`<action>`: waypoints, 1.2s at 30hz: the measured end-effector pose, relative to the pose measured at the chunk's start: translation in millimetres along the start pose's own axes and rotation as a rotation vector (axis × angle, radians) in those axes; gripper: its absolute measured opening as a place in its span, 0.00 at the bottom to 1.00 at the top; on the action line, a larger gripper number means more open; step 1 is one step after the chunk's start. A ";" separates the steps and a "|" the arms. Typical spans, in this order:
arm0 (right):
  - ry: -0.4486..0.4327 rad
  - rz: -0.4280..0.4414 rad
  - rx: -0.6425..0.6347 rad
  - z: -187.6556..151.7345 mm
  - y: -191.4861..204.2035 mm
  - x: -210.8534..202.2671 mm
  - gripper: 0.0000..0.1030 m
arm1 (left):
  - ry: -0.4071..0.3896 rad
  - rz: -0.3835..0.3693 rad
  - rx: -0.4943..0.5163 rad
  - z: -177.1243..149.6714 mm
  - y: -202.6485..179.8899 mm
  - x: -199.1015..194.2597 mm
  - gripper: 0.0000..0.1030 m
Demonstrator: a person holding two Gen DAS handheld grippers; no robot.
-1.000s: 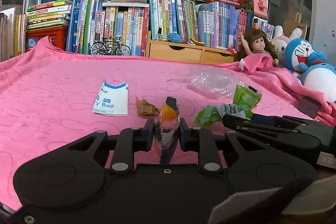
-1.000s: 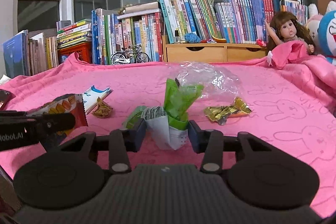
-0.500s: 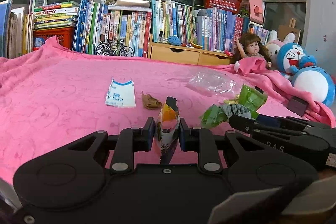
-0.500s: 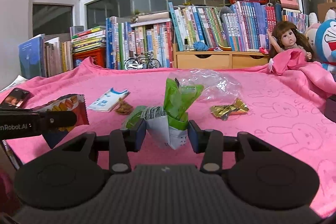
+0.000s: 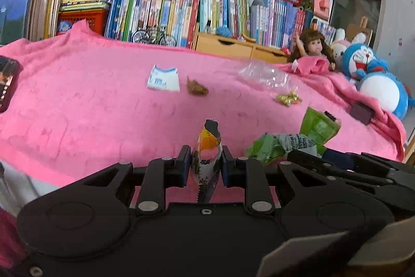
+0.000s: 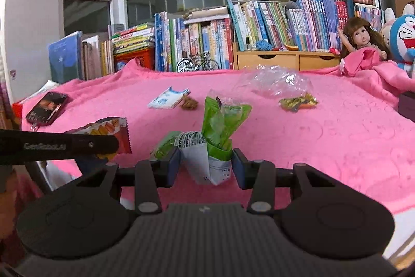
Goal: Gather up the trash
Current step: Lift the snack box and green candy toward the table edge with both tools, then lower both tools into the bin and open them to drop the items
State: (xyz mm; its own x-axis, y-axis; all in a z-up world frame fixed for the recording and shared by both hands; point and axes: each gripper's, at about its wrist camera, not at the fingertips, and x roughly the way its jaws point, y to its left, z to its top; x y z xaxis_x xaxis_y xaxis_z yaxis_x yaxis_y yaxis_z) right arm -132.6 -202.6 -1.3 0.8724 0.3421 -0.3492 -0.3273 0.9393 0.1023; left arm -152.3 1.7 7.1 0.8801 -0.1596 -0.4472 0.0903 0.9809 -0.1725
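Note:
My left gripper is shut on an orange snack wrapper, held upright above the pink blanket. My right gripper is shut on a crumpled green and white wrapper. That green wrapper shows to the right in the left wrist view, and the snack wrapper at the left in the right wrist view. On the blanket farther back lie a white and blue bag, a brown scrap, a gold wrapper and a clear plastic bag.
A phone lies at the blanket's left edge. Books, a toy bicycle and a wooden drawer unit line the back. A doll, plush toys and a dark box sit at the right.
Both grippers have drawn back from the blanket with their wrappers still held. The trash on the blanket looks farther away, and the phone and the bed's near edge have come into view.

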 end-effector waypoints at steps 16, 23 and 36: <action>0.168 0.016 0.075 -49.7 14.3 -13.5 0.46 | 0.277 0.031 -0.009 -58.6 8.6 9.5 0.22; 0.287 0.002 0.124 -74.3 13.2 -2.9 0.46 | 0.437 0.076 -0.041 -83.2 19.3 34.0 0.22; 0.493 -0.011 0.151 -113.1 19.8 20.5 0.46 | 0.650 0.117 -0.022 -119.2 23.2 70.1 0.23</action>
State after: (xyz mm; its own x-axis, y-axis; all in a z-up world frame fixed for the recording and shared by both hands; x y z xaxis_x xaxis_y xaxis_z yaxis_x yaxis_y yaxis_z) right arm -162.3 -179.8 -111.8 0.5887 0.3143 -0.7447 -0.2315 0.9483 0.2171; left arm -144.0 0.0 -132.8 0.4223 -0.0938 -0.9016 -0.0042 0.9944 -0.1055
